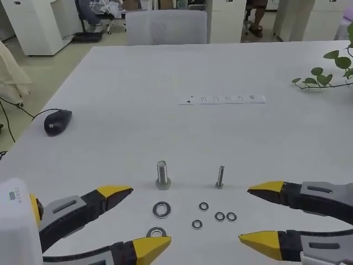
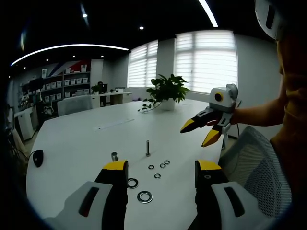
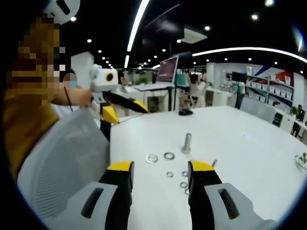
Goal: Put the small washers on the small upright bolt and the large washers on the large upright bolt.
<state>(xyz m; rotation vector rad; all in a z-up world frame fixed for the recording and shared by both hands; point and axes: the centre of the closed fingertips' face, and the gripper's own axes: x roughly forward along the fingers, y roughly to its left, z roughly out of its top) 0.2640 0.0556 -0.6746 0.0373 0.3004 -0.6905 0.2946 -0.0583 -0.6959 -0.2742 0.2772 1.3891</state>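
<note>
Nearest the headset, a hand-held left gripper with a grey-and-black body and yellow jaw tips point(image 1: 135, 219) reaches in from the bottom left corner. Its jaws are spread wide, with nothing between them. The matching right gripper point(image 1: 258, 214) comes in from the right edge, equally wide and equally empty. Both hang low over the white tabletop point(image 1: 165, 127).

Between them lies the work. A large steel hex-head bolt point(image 1: 162, 175) stands on its head, and a small, thin steel bolt point(image 1: 220, 177) stands upright to its right, clearly apart from it. Two large steel washers lie flat in front of the large bolt, one point(image 1: 161, 209) just before it and the other point(image 1: 156, 232) nearer, beside the left gripper's lower jaw tip. Four small steel washers point(image 1: 219, 216) are scattered in front of the small bolt, two of them almost touching.

Nothing is threaded yet, so the job looks to be at its first pick. The left gripper is best placed for a large washer and the right for a small one. Flat rings on a hard top are awkward, so it would pay to catch one by its rim and leave the hole free. The hole should be centred over the shank tip and lowered on before letting go. Each bolt only balances on its head, and the small one in particular would topple at a nudge.

As for holders, the two shanks are all there is, and both are bare. Every washer lies loose on the table.
</note>
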